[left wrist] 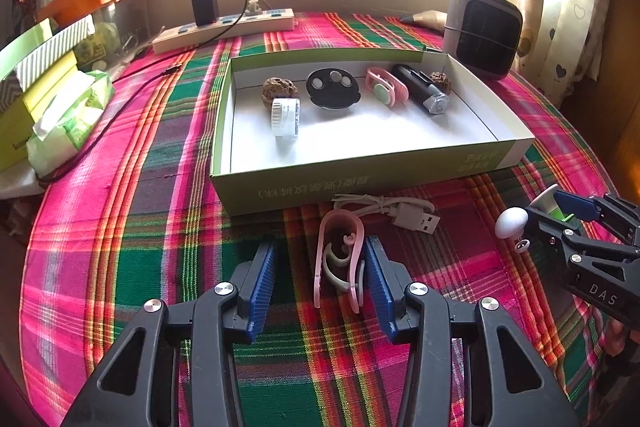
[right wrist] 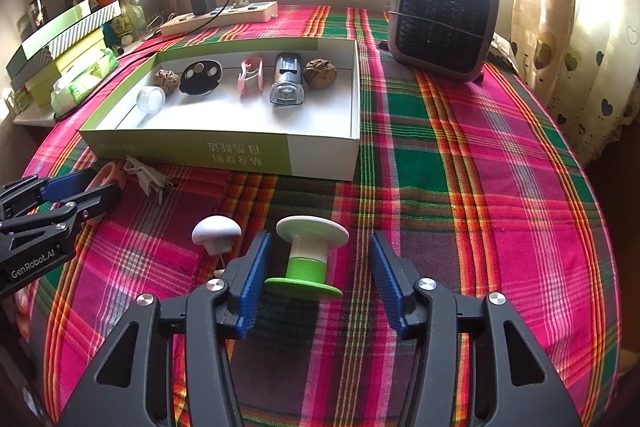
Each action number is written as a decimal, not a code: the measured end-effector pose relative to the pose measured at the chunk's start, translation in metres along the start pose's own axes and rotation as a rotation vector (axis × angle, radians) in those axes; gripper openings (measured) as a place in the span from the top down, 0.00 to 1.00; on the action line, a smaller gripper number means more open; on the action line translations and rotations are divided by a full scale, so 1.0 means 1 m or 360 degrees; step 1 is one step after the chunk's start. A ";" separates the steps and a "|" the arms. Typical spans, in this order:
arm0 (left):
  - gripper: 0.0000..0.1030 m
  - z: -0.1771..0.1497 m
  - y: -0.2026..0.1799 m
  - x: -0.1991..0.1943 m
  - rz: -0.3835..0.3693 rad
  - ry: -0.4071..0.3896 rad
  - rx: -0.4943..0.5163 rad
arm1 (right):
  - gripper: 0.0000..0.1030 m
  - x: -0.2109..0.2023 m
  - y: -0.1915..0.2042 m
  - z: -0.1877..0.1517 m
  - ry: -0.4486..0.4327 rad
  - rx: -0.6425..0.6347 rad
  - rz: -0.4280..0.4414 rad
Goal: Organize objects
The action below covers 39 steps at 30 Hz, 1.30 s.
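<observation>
A pink clip [left wrist: 340, 259] lies on the plaid cloth between the fingers of my left gripper [left wrist: 320, 251]. Its right pad is against the clip and its left pad stands clear, so the gripper is open. My right gripper [right wrist: 320, 239] is open around an upright green and white spool [right wrist: 308, 259], with a gap on the right side. A white mushroom-shaped knob [right wrist: 216, 227] stands just left of it. A white USB cable [left wrist: 400, 211] lies in front of the open green box [left wrist: 360, 171], which holds walnuts, a black disc, a white cap, a pink clip and a black light.
A grey heater [right wrist: 440, 23] stands at the back right behind the box. A power strip [left wrist: 224, 27] with a black charger lies along the back wall. Stacked boxes and a tissue pack [left wrist: 68, 119] crowd the left edge. Bare cloth stretches right of the box.
</observation>
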<state>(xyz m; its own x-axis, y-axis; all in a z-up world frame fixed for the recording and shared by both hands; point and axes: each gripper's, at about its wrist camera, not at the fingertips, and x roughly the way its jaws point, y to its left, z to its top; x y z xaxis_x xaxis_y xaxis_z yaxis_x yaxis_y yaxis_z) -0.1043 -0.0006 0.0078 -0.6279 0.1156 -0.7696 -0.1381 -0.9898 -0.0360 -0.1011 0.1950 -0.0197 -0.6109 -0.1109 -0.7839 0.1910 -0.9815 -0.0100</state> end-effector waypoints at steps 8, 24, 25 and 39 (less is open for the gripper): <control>0.74 0.000 0.003 -0.001 0.0028 -0.0005 -0.0018 | 0.66 -0.002 0.001 -0.001 -0.0010 -0.0001 0.0005; 0.79 -0.001 0.005 -0.001 0.0030 -0.0008 -0.0021 | 0.66 -0.002 0.000 -0.001 -0.0011 0.0006 0.0003; 0.79 -0.001 0.005 -0.001 0.0031 -0.0008 -0.0020 | 0.66 -0.002 0.000 -0.002 -0.0011 0.0007 0.0002; 0.79 -0.001 0.006 -0.001 0.0022 -0.0005 -0.0022 | 0.66 -0.002 -0.001 -0.002 -0.0012 0.0012 0.0004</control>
<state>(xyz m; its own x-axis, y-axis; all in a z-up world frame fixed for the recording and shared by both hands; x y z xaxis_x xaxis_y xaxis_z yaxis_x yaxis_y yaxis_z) -0.1036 -0.0069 0.0079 -0.6322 0.1025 -0.7680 -0.1191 -0.9923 -0.0344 -0.0986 0.1965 -0.0197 -0.6162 -0.1143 -0.7793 0.1868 -0.9824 -0.0036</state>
